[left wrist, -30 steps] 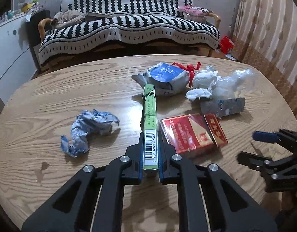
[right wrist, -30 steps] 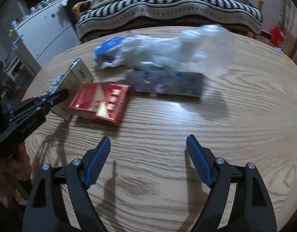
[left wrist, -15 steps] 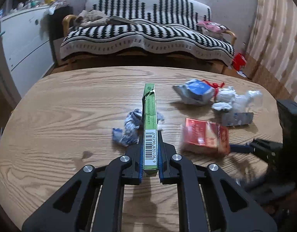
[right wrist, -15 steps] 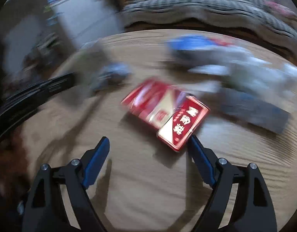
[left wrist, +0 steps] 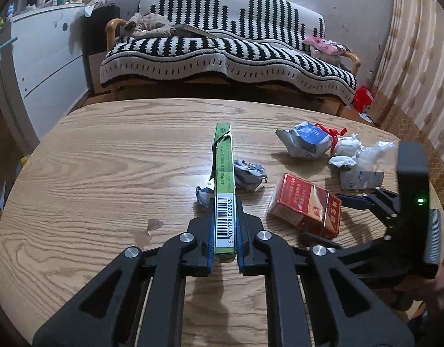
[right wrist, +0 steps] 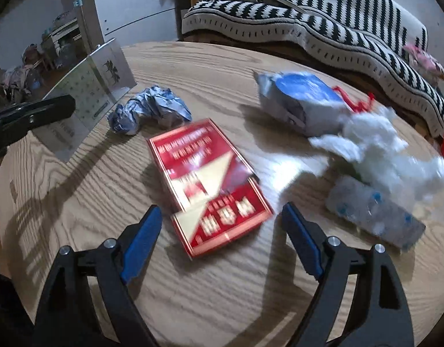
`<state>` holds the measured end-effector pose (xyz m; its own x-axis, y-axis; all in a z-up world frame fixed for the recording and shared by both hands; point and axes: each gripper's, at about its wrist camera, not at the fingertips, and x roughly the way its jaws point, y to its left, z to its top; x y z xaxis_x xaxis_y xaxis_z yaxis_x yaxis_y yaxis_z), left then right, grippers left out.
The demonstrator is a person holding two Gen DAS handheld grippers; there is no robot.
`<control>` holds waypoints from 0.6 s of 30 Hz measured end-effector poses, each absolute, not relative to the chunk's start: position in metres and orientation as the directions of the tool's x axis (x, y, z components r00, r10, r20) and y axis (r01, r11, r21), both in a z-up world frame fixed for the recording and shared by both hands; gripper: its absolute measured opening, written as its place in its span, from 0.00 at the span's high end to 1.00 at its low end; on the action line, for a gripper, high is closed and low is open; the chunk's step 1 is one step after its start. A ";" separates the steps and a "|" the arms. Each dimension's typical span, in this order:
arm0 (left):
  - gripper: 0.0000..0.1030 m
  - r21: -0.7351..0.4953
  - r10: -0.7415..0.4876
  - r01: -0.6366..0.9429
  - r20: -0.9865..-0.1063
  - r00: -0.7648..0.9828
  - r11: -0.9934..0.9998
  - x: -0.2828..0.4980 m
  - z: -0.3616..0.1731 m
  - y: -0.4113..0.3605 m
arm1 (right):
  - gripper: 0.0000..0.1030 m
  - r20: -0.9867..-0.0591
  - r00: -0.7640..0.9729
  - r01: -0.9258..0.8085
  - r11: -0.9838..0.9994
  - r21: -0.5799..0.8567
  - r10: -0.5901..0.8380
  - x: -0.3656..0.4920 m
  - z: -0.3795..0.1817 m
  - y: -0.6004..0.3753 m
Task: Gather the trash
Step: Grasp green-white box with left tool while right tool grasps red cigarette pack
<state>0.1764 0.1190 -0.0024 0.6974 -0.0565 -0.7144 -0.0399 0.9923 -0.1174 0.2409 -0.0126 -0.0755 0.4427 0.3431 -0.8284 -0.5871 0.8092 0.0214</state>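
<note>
My left gripper (left wrist: 224,240) is shut on a flat green box (left wrist: 224,185) with a barcode, held edge-up above the wooden table (left wrist: 106,173); the box shows as a silver panel in the right wrist view (right wrist: 86,92). My right gripper (right wrist: 222,225) is open, its blue pads either side of the near end of a red cigarette pack (right wrist: 207,179), also seen in the left wrist view (left wrist: 305,205). A crumpled blue-grey wrapper (right wrist: 149,107) lies left of the pack. A blue-and-silver bag (right wrist: 297,98), white tissue (right wrist: 369,136) and a blister strip (right wrist: 375,217) lie to the right.
A black-and-white striped sofa (left wrist: 227,52) stands behind the table. A white cabinet (left wrist: 45,46) is at the left. A small stain (left wrist: 146,228) marks the table near my left gripper. A red ribbon (left wrist: 331,133) lies by the blue bag.
My left gripper has lifted and pulled back with the green box. My right gripper has swung left and closed in on the red pack, now between its open pads.
</note>
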 end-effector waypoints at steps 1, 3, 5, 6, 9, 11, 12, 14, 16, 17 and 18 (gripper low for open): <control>0.90 -0.115 -0.056 -0.039 -0.713 0.698 0.993 0.176 -0.001 0.117 | 0.24 -0.828 0.442 -0.590 0.807 0.022 0.345 0.244 -0.077 -0.010; 0.90 -0.111 -0.056 -0.033 -0.711 0.701 0.993 0.176 0.000 0.114 | 0.36 -0.822 0.447 -0.590 0.807 0.026 0.354 0.247 -0.076 -0.005; 0.90 -0.108 -0.058 -0.027 -0.710 0.702 0.994 0.174 0.002 0.112 | 0.42 -0.822 0.425 -0.590 0.805 0.065 0.378 0.249 -0.075 -0.003; 0.90 -0.106 -0.059 -0.024 -0.710 0.702 0.994 0.174 0.003 0.109 | 0.43 -0.821 0.423 -0.590 0.804 0.073 0.384 0.245 -0.072 -0.004; 0.90 -0.107 -0.066 -0.015 -0.710 0.701 0.994 0.174 0.006 0.101 | 0.43 -0.814 0.440 -0.573 0.817 0.072 0.380 0.235 -0.062 -0.014; 0.90 -0.108 -0.074 -0.005 -0.709 0.702 0.994 0.176 0.009 0.093 | 0.43 -0.811 0.451 -0.561 0.825 0.069 0.374 0.229 -0.055 -0.024; 0.90 -0.108 -0.081 0.006 -0.705 0.705 0.994 0.175 0.011 0.086 | 0.43 -0.809 0.460 -0.554 0.830 0.061 0.366 0.225 -0.051 -0.031; 0.90 -0.109 -0.097 0.029 -0.699 0.708 0.994 0.174 0.016 0.072 | 0.43 -0.806 0.474 -0.539 0.840 0.054 0.356 0.215 -0.043 -0.050; 0.90 -0.110 -0.119 0.060 -0.695 0.709 0.992 0.173 0.021 0.054 | 0.43 -0.803 0.494 -0.509 0.860 0.044 0.333 0.204 -0.035 -0.077; 0.90 -0.110 -0.129 0.073 -0.694 0.709 0.991 0.173 0.023 0.046 | 0.43 -0.801 0.504 -0.495 0.868 0.038 0.323 0.199 -0.032 -0.089; 0.90 -0.110 -0.142 0.091 -0.692 0.708 0.990 0.172 0.025 0.036 | 0.43 -0.798 0.516 -0.480 0.877 0.033 0.312 0.194 -0.029 -0.103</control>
